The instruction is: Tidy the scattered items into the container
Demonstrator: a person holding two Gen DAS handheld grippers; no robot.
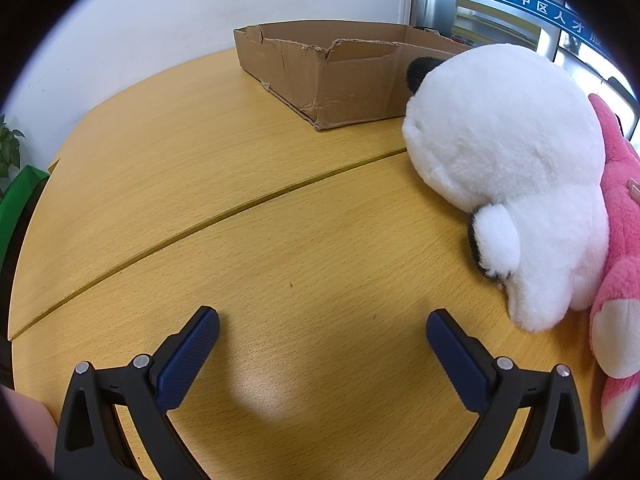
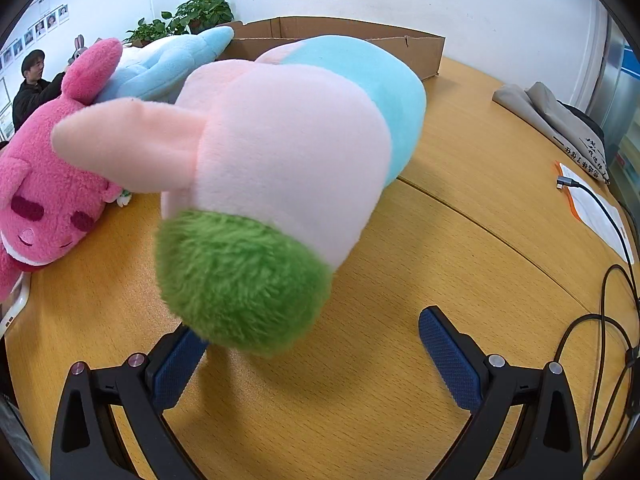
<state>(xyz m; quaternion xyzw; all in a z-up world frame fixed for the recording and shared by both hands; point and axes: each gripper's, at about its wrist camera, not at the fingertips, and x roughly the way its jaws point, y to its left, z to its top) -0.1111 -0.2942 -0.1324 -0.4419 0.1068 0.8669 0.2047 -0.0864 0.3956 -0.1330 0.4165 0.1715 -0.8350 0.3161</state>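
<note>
We hold our left gripper (image 1: 323, 330) wide apart and empty; ahead of our equally spread right gripper (image 2: 312, 334) lies the pastel plush (image 2: 288, 152), ungripped.

Soft toys and a worn box crowd a light wood-grain table (image 1: 280, 240) with a curved seam.
A torn, shallow brown cardboard box (image 1: 340, 76) sits at the far edge. Nearer than the box lie a white plush panda (image 1: 508, 168), a hot-pink plush bear (image 2: 44, 184) and a pink, blue and green plush toy (image 2: 288, 160); right of the box, folded grey cloth (image 2: 556, 124), white paper (image 2: 600, 212), black cable (image 2: 600, 336).
</note>
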